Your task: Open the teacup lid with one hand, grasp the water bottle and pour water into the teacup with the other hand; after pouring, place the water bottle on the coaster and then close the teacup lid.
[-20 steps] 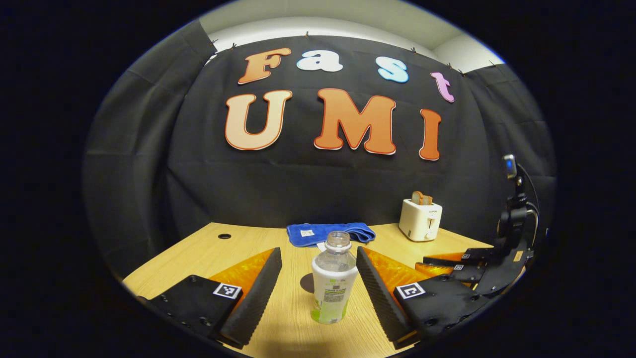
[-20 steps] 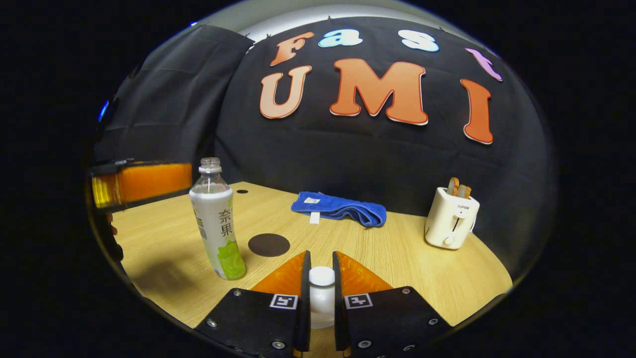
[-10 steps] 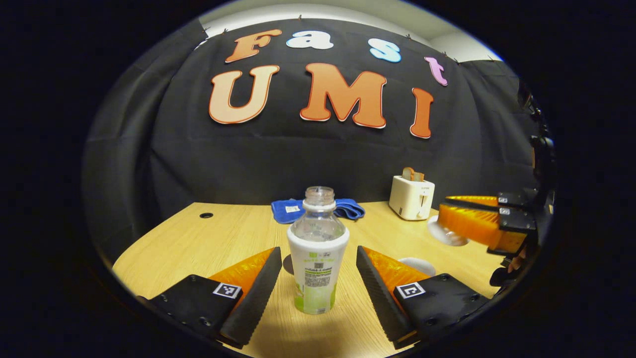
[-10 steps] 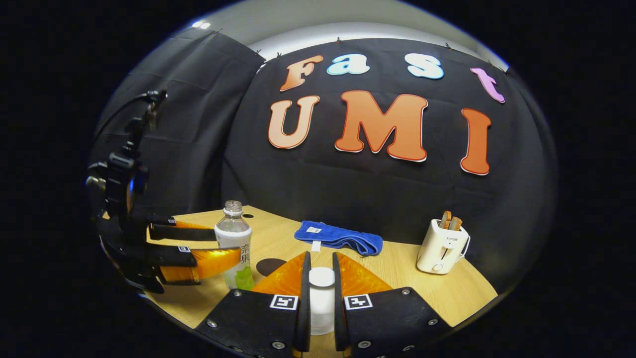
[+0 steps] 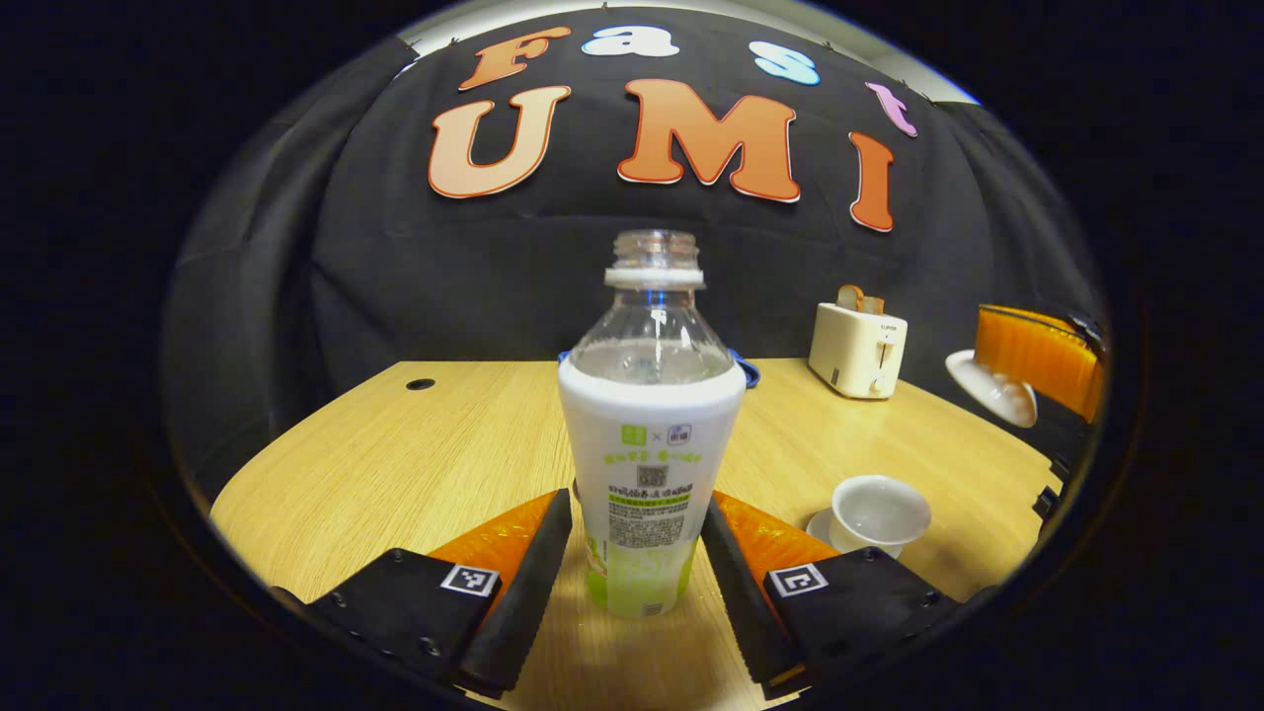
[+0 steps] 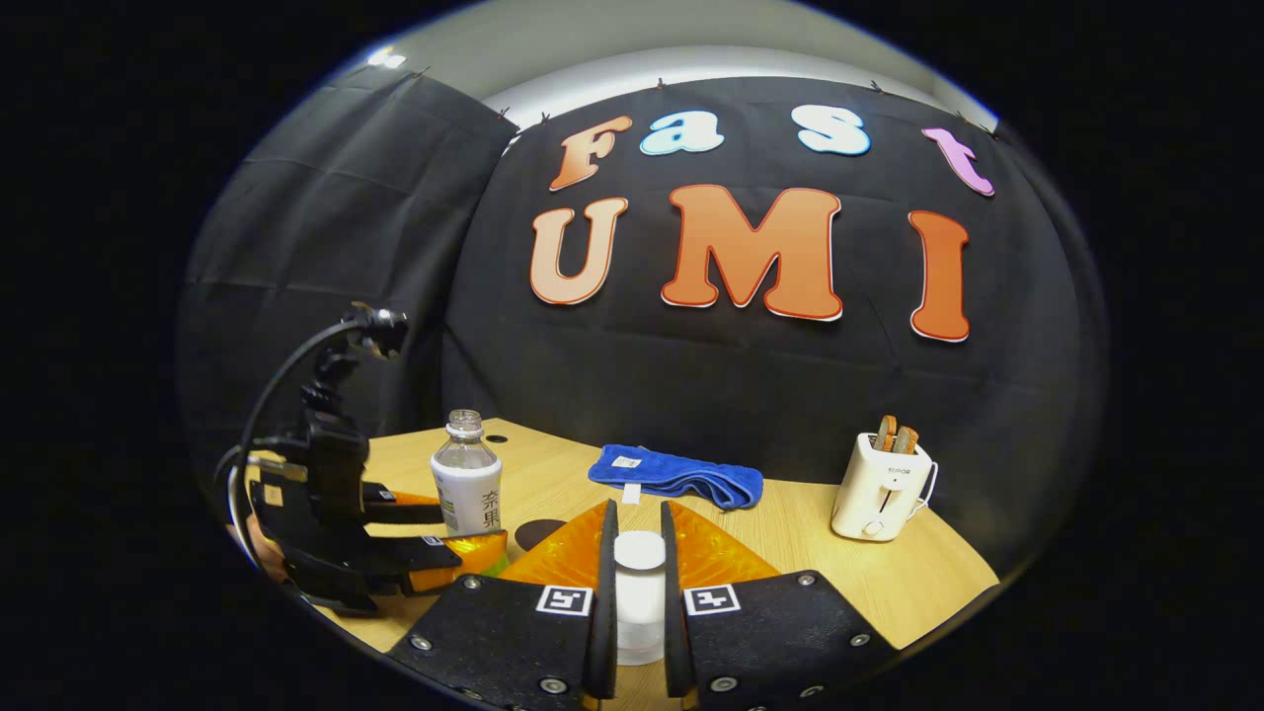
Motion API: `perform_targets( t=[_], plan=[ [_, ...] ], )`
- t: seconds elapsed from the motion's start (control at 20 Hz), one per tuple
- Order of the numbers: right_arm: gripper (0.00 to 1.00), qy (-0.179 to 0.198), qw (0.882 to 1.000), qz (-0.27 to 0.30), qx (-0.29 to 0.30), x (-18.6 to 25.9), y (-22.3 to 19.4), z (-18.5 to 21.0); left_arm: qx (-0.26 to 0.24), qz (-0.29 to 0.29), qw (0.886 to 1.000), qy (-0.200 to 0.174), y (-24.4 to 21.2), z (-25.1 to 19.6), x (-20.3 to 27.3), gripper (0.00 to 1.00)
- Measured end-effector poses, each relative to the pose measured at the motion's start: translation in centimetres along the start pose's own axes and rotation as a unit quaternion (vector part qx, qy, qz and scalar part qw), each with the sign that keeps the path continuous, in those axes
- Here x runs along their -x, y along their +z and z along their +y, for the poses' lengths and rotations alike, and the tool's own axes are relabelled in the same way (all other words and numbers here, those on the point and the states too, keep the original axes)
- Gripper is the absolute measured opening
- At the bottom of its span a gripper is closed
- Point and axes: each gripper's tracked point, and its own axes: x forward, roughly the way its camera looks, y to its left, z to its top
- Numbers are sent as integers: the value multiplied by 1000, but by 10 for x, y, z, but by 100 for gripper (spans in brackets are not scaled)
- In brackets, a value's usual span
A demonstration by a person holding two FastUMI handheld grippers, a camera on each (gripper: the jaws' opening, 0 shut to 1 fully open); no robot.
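An uncapped water bottle (image 5: 652, 444) with a white and green label stands upright on the wooden table (image 5: 395, 464). My left gripper (image 5: 637, 499) is open, its two fingers close along the bottle's lower sides; I cannot see them pressing. To the right, the white teacup (image 5: 879, 509) sits uncovered on its saucer. Its white lid (image 5: 992, 390) hangs in the air above and right of the cup, held by my right gripper (image 5: 1037, 360). In the right gripper view that gripper (image 6: 637, 509) is shut on the lid's knob (image 6: 640, 568). A dark round coaster (image 6: 538, 533) lies behind the bottle (image 6: 466, 484), partly hidden.
A white toaster (image 5: 854, 351) with bread in it stands at the back right. A folded blue towel (image 6: 676, 474) lies along the back of the table. A small cable hole (image 5: 420, 383) marks the table's far left. The left gripper (image 6: 434, 538) and its cable show at the left.
My left gripper has moved forward until the bottle stands between its fingers, which have narrowed slightly. The right gripper has carried the lid up and away from the teacup.
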Motion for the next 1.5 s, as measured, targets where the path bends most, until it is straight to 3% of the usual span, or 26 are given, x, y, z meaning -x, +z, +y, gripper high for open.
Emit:
perform_targets(
  t=[0.15, 0.3, 0.6, 0.8, 1.15, 1.5],
  plan=[
    [19, -1, 1000, 4, 0, 0, -4, -1, -6, -17, 1000, 5, 4, -1, -2, 70],
    [19, -4, 1000, 3, 0, 1, -4, -4, 4, -32, 999, 8, 7, 4, -4, 65],
    [20, -20, 1000, 10, 10, 4, -7, -21, -74, -30, 996, 49, 19, 25, -6, 65],
    [19, -32, 999, 1, 2, 6, -1, -32, -135, -18, 989, 58, 17, 30, -10, 65],
    [19, -60, 998, -6, -12, 15, -1, -61, -287, -27, 955, 71, 35, 18, -10, 65],
    [19, -88, 996, -1, 3, 33, -11, -94, -398, -13, 915, 63, 20, 3, -17, 66]
  ],
)
